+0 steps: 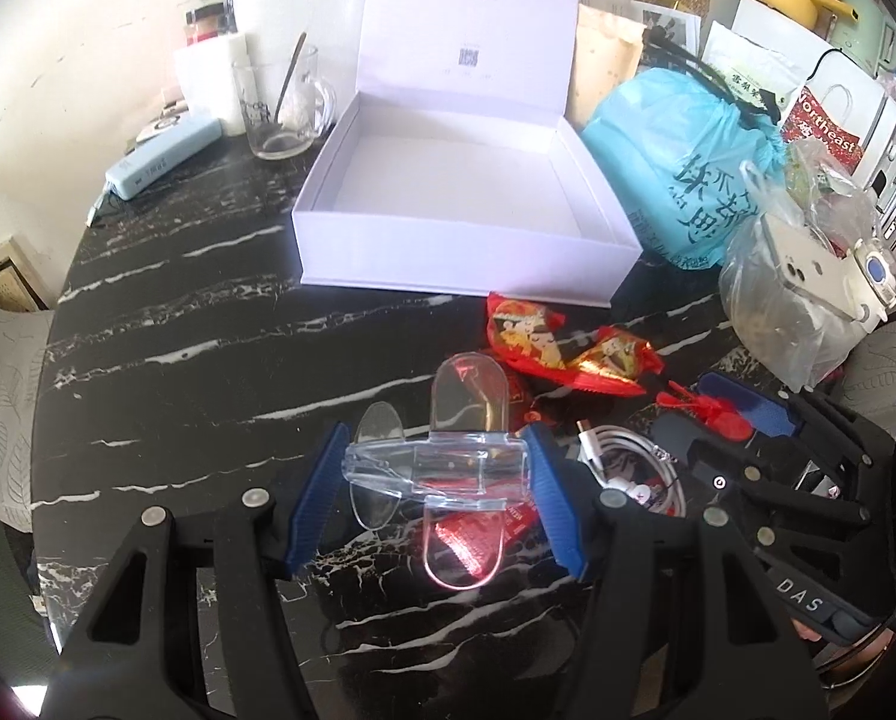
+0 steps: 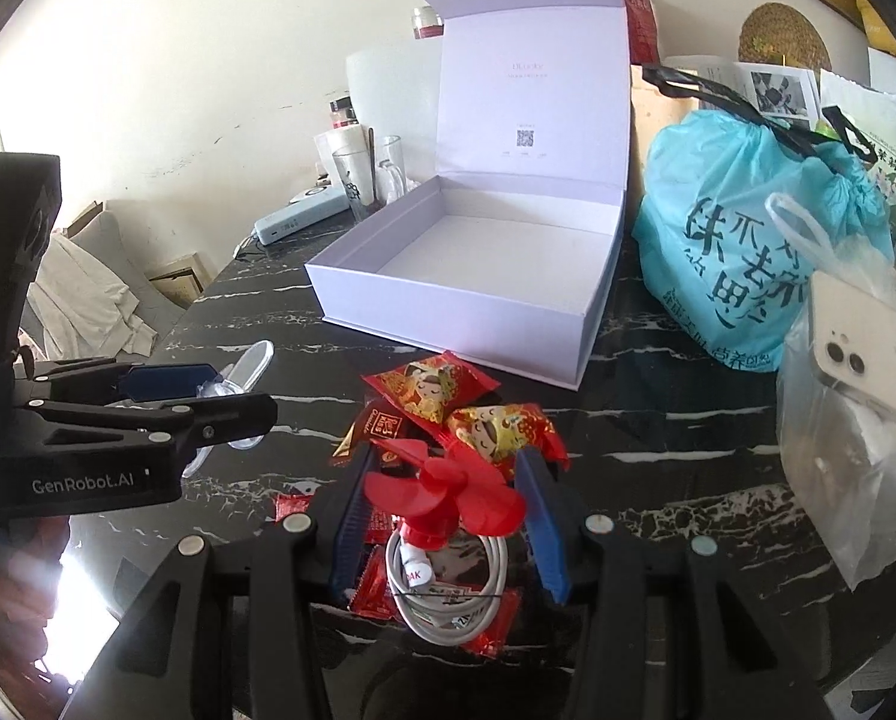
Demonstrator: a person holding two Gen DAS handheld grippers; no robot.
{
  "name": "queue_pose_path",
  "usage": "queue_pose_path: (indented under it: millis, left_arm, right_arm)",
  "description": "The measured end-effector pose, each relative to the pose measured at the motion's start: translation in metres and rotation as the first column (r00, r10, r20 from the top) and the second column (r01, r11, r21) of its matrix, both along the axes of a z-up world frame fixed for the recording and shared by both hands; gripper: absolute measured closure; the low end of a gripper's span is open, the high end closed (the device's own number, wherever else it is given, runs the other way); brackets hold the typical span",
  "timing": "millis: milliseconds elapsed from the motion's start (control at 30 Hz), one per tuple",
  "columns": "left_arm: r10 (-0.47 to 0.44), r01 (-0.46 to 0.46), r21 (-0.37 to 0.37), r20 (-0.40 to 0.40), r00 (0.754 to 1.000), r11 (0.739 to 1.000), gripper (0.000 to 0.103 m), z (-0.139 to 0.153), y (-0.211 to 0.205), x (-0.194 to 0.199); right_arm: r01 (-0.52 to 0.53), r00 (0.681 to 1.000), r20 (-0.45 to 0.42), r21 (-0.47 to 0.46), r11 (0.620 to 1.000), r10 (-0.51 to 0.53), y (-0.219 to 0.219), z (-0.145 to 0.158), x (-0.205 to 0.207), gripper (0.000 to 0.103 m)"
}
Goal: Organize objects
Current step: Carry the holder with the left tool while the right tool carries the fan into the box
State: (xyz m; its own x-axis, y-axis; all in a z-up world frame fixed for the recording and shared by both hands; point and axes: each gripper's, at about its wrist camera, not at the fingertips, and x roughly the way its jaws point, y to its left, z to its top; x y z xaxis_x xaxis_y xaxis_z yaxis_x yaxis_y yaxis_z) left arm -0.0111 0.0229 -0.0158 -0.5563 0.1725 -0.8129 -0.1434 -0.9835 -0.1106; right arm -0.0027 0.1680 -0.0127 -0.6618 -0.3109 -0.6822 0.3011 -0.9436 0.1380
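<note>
Now the left gripper (image 1: pixel 436 480) pinches a clear plastic toy airplane (image 1: pixel 442 456) above the black marble bench (image 1: pixel 178 312); the right gripper (image 2: pixel 448 516) clamps a small red plastic fan (image 2: pixel 442 486), near the open white cardboard box (image 2: pixel 448 306)

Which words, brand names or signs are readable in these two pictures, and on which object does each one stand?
"GenRobot.AI": on the left gripper, seen from the right wrist.
"DAS": on the right gripper, seen from the left wrist.
"Northeast": on the red and white paper bag.
QR code, with small print too faint to read: inside the lid of the white box.
Large Chinese characters, not reliably readable: on the blue plastic bag.
Candy wrappers: print too small.
</note>
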Motion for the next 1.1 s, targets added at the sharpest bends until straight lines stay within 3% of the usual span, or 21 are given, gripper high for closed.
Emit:
queue_pose_path:
  millis: [467,1100]
  left_arm:
    - [0.025,-0.026,-0.020,-0.035,0.999,0.999,0.044,0.028,-0.005,-0.018]
    - [-0.008,0.002,-0.080,-0.070,0.998,0.997,0.044,0.060,-0.005,-0.102]
  right_arm:
    - [-0.058,0.994,-0.093,0.047,0.997,0.062,0.002,0.037,-0.020,0.056]
    - [-0.050,0.997,-0.061,0.054,0.997,0.053,-0.003,0.057,-0.116,0.056]
